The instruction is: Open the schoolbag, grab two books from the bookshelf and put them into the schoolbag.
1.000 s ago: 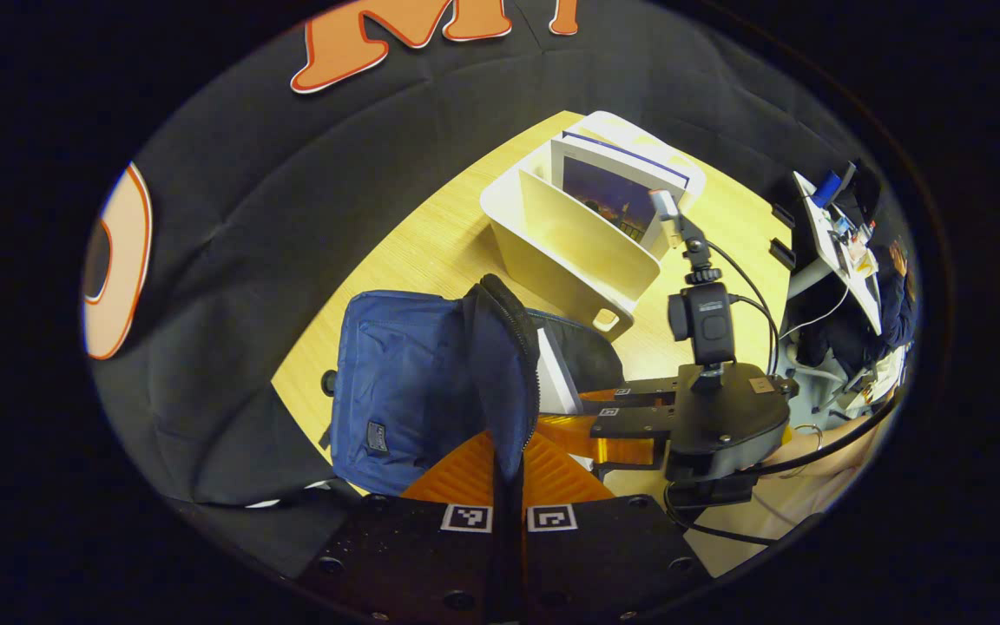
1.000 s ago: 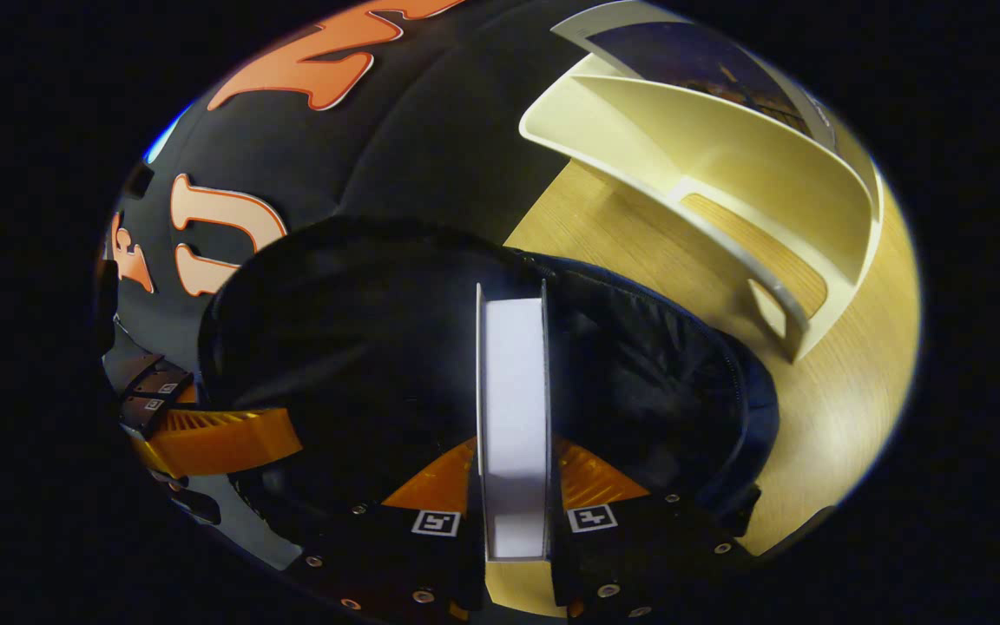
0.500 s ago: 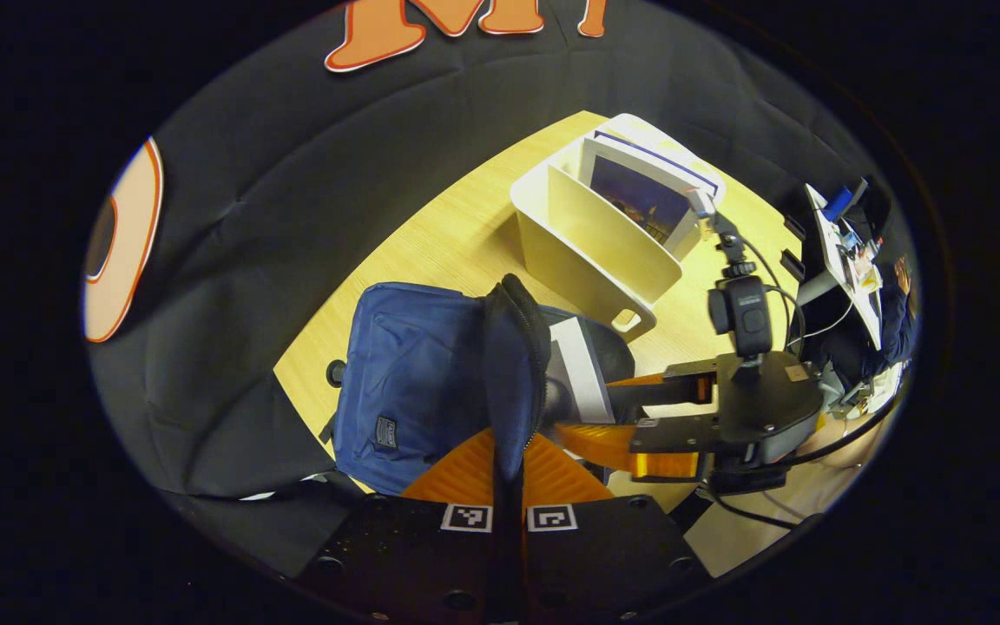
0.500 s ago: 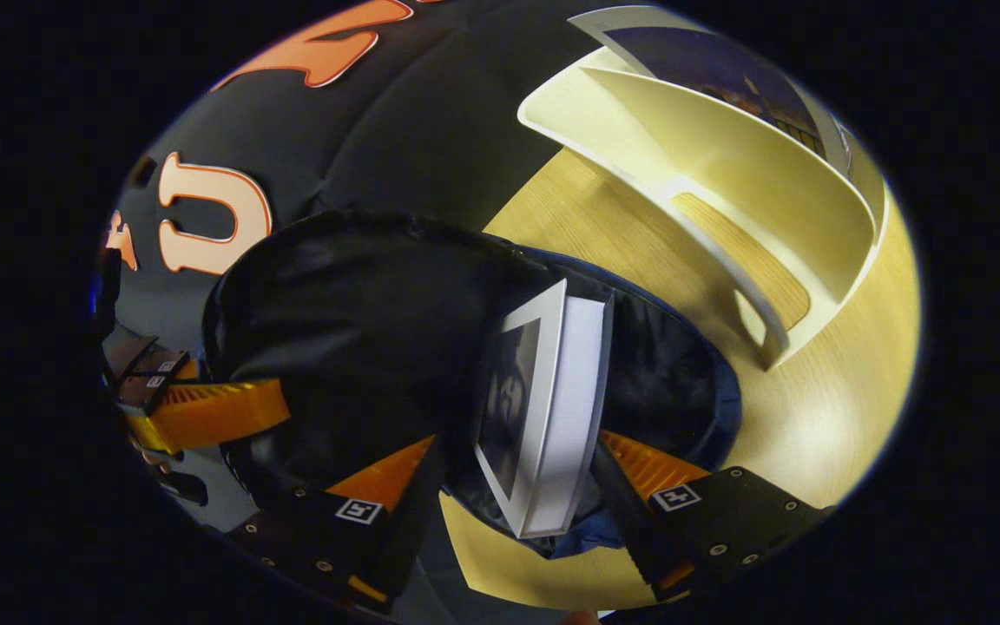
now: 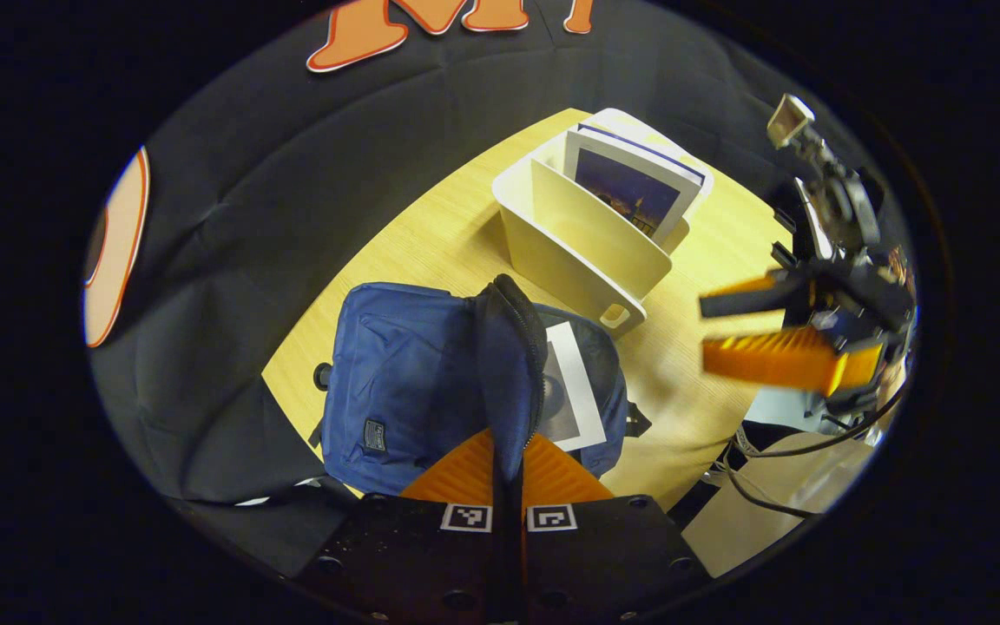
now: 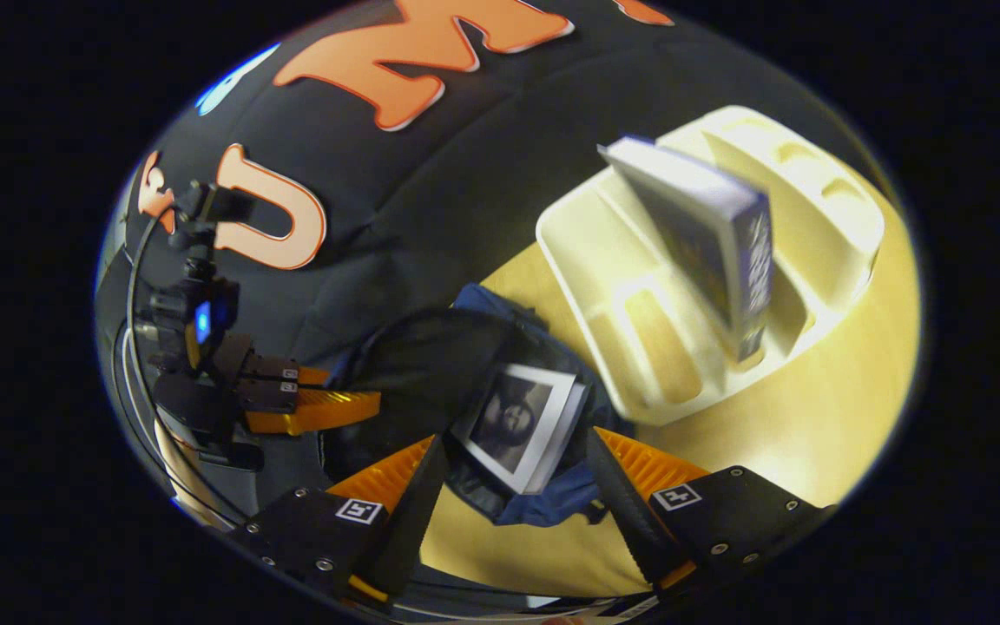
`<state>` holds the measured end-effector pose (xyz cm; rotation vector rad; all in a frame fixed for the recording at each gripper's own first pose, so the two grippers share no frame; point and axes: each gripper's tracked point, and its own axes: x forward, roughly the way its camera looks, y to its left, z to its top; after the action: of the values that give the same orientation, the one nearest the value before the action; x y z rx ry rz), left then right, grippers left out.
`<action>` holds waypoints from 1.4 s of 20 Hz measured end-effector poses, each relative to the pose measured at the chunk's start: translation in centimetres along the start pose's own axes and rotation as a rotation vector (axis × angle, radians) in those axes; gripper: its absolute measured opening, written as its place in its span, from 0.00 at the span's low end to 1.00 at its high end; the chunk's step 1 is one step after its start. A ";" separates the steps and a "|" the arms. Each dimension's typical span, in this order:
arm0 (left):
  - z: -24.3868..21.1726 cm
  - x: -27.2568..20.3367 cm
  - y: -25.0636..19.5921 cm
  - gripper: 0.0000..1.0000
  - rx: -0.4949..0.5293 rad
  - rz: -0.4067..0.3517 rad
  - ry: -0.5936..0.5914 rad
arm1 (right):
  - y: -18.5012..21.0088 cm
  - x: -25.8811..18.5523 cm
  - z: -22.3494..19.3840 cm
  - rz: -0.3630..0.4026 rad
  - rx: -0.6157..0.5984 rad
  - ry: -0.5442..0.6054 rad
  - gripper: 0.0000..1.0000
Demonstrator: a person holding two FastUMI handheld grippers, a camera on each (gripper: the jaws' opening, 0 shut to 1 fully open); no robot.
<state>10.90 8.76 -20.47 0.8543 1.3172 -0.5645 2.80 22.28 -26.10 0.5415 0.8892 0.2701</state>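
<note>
- Left gripper point(image 5: 509, 473): fingers pinched on the schoolbag's point(image 5: 404, 382) open zipper flap, holding it up.
- Right gripper point(image 6: 513, 512): fingers spread wide, nothing between them, off to the side of the schoolbag.
- First book point(image 6: 517, 425): lying inside the schoolbag's mouth.
- Second book point(image 5: 630, 187): upright in the cream bookshelf point(image 5: 569, 256), beyond the schoolbag on the wooden table point(image 5: 430, 243).

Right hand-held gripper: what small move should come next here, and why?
Probably reach toward the bookshelf for the book standing in it. The right hand-held gripper is open and empty, one book already lies in the schoolbag, and the left hand-held gripper is shut on the schoolbag's flap, holding the mouth open.
</note>
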 end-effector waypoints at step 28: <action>-0.9 1.3 -1.5 0.01 -0.039 -0.020 0.026 | -11.6 5.8 14.0 -0.422 -0.396 0.352 0.98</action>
<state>9.50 8.75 -22.12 0.8195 1.3581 -0.5433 17.53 10.52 -29.21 -0.0715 1.2299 0.1500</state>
